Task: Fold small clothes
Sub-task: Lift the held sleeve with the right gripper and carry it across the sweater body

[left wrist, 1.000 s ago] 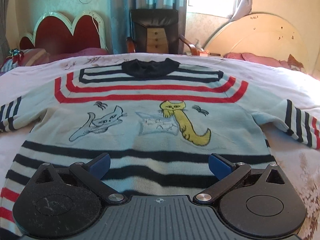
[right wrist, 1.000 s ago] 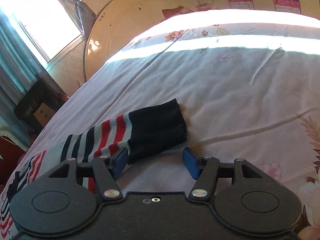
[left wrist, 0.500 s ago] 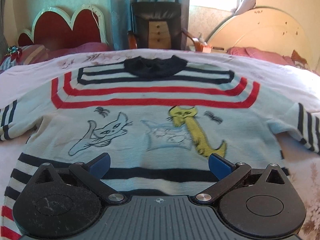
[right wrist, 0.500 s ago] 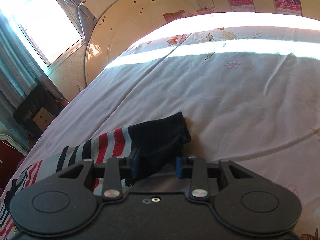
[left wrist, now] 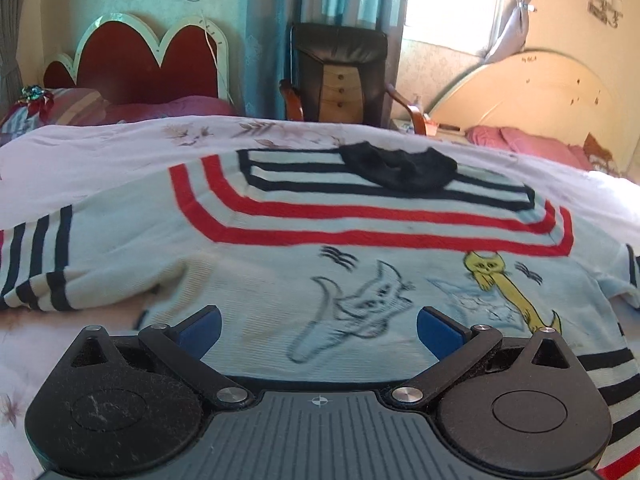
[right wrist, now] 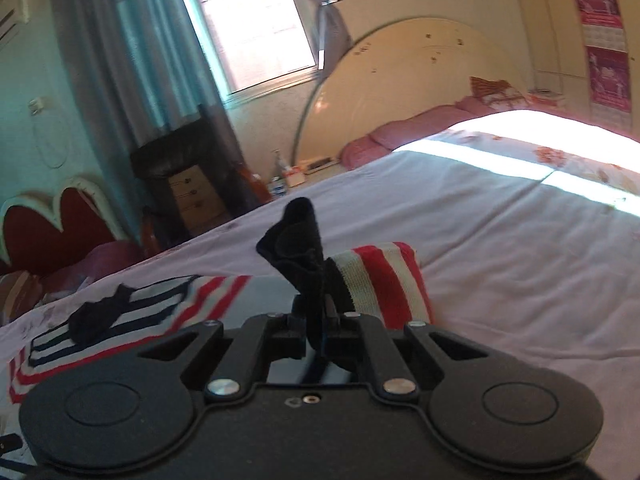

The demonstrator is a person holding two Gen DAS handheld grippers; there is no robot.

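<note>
A small pale-blue sweater (left wrist: 280, 264) with red and navy stripes, cat drawings and a black collar (left wrist: 400, 168) lies flat, front up, on the bed. My left gripper (left wrist: 318, 330) is open and empty, low over the sweater's chest, nearer its left sleeve (left wrist: 44, 276). My right gripper (right wrist: 316, 312) is shut on the black cuff (right wrist: 298, 240) of the right sleeve (right wrist: 380, 280), lifted off the bed and swung over toward the sweater's body (right wrist: 132, 312).
The pink floral bedsheet (right wrist: 500, 260) stretches to the right. A cream round headboard (right wrist: 420, 80), a red scalloped headboard (left wrist: 144, 64), a dark armchair (left wrist: 340, 72) and pink pillows (left wrist: 520, 144) stand at the far edge.
My right gripper closed on the sleeve cuff, lifted it and swung it left toward the sweater's body. My left gripper moved forward and left over the sweater, still open.
</note>
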